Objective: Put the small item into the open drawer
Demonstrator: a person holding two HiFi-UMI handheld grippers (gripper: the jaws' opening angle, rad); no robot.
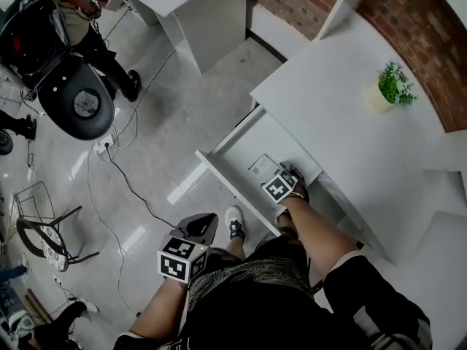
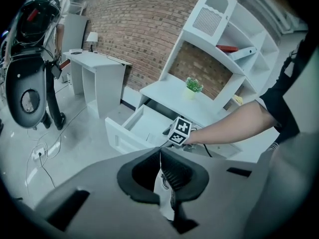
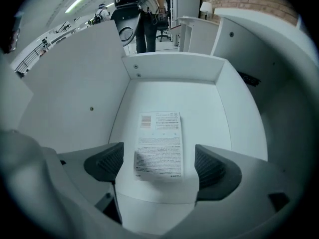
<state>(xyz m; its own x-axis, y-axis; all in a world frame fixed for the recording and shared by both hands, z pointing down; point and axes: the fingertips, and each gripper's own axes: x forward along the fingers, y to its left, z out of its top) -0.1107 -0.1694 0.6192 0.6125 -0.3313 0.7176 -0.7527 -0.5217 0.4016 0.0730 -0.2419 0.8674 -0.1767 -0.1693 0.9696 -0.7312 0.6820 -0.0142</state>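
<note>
The packet (image 3: 159,143), flat and white with a printed label, is lying on the floor of the open drawer (image 3: 174,71), toward its front. I am judging it light, fairly stiff and smooth-skinned, so I am favouring a hold across its two long edges. My right tool (image 3: 158,164) is doing that: jaws partway apart, pads against those edges, apparently pinching it. My left tool (image 2: 164,176), well outside the drawer, is pressed together, and I am failing to name a pale sliver at its seam. The packet's near end is running under the right tool's body, and its print is too small to read.
</note>
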